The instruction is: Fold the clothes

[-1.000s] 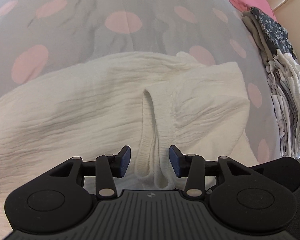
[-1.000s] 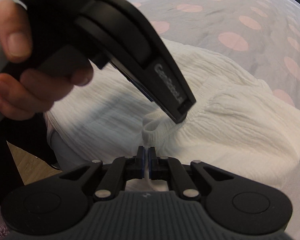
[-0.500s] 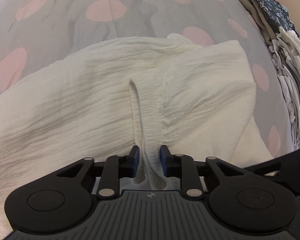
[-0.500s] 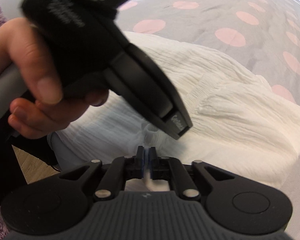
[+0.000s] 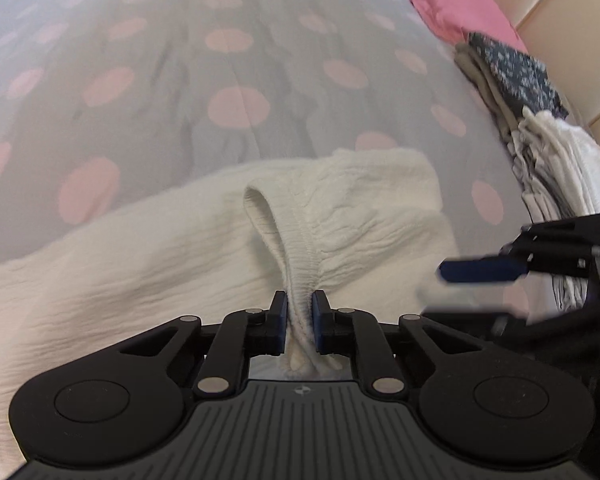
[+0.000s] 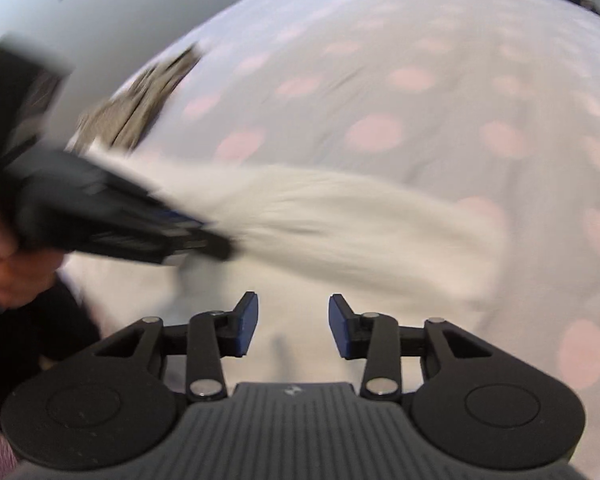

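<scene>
A cream crinkled garment point(image 5: 148, 264) lies on the polka-dot bed cover point(image 5: 180, 80). My left gripper point(image 5: 300, 320) is shut on the garment's elastic waistband point(image 5: 296, 272), which rises in a raised loop in front of the fingers. My right gripper point(image 6: 292, 328) is open and empty above the bed; it also shows at the right of the left wrist view point(image 5: 484, 270). In the blurred right wrist view the garment point(image 6: 340, 224) stretches out from the left gripper point(image 6: 204, 240).
A stack of folded clothes point(image 5: 548, 152) sits at the right edge of the bed. A pink pillow point(image 5: 452, 0) and a beige headboard point(image 5: 572, 20) are beyond it. A patterned cloth point(image 6: 140, 100) lies at the far side of the bed.
My left gripper closed on the waistband and has lifted it. My right gripper let go of the garment, opened and moved off to the right.
</scene>
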Demonstrator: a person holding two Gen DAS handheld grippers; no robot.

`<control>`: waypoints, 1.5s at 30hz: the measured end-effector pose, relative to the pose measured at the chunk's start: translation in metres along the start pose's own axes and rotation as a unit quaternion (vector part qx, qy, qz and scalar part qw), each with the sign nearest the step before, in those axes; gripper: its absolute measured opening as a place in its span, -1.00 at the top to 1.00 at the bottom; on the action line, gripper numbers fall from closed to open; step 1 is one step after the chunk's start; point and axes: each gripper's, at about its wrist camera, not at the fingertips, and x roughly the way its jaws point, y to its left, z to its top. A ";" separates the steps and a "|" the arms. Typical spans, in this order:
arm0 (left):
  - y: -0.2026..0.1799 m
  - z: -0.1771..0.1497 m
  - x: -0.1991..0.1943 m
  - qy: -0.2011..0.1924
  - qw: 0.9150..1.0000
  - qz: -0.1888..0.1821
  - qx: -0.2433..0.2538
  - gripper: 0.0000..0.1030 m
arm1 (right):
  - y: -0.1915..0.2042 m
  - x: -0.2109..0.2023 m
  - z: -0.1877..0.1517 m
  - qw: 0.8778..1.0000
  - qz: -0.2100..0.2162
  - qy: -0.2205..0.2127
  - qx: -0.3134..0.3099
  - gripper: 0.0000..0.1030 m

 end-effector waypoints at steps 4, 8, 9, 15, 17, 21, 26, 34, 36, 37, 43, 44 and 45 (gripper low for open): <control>0.021 -0.002 -0.040 -0.013 0.999 0.030 -0.017 0.80 | -0.016 -0.010 0.002 0.998 -0.026 -0.014 0.051 0.18; 0.043 -0.004 -0.080 -0.025 0.997 0.061 -0.035 0.80 | -0.007 -0.005 -0.005 0.997 -0.056 0.004 0.053 0.18; 0.048 -0.005 -0.090 -0.029 0.996 0.068 -0.039 0.80 | -0.004 -0.004 -0.009 0.997 -0.062 0.008 0.049 0.18; 0.083 -0.011 -0.147 -0.040 0.990 0.118 -0.064 0.80 | 0.003 0.014 0.001 0.995 -0.088 0.028 0.035 0.18; 0.098 -0.015 -0.161 -0.038 0.987 0.140 -0.070 0.80 | 0.005 0.019 0.003 0.995 -0.091 0.033 0.033 0.18; 0.135 -0.026 -0.180 -0.028 0.979 0.184 -0.088 0.80 | 0.007 0.020 0.003 0.994 -0.095 0.043 0.026 0.18; 0.193 -0.045 -0.184 0.000 0.965 0.225 -0.131 0.80 | 0.009 0.027 0.005 0.993 -0.101 0.053 0.020 0.18; 0.270 -0.080 -0.164 0.031 0.939 0.293 -0.177 0.80 | 0.008 0.035 0.005 0.994 -0.095 0.052 0.022 0.18; 0.285 -0.087 -0.153 0.036 0.931 0.313 -0.183 0.84 | 0.009 0.037 0.004 0.994 -0.095 0.054 0.019 0.18; 0.292 -0.090 -0.148 0.034 0.928 0.322 -0.186 0.84 | 0.010 0.038 0.004 0.994 -0.095 0.054 0.018 0.18; 0.318 -0.102 -0.118 0.024 0.918 0.324 -0.228 0.77 | 0.011 0.041 0.002 0.993 -0.100 0.058 0.016 0.18; 0.320 -0.103 -0.114 0.023 0.917 0.324 -0.232 0.73 | 0.011 0.042 0.001 0.993 -0.101 0.059 0.016 0.18; 0.321 -0.105 -0.110 0.028 0.916 0.324 -0.235 0.71 | 0.011 0.043 0.001 0.993 -0.101 0.060 0.015 0.18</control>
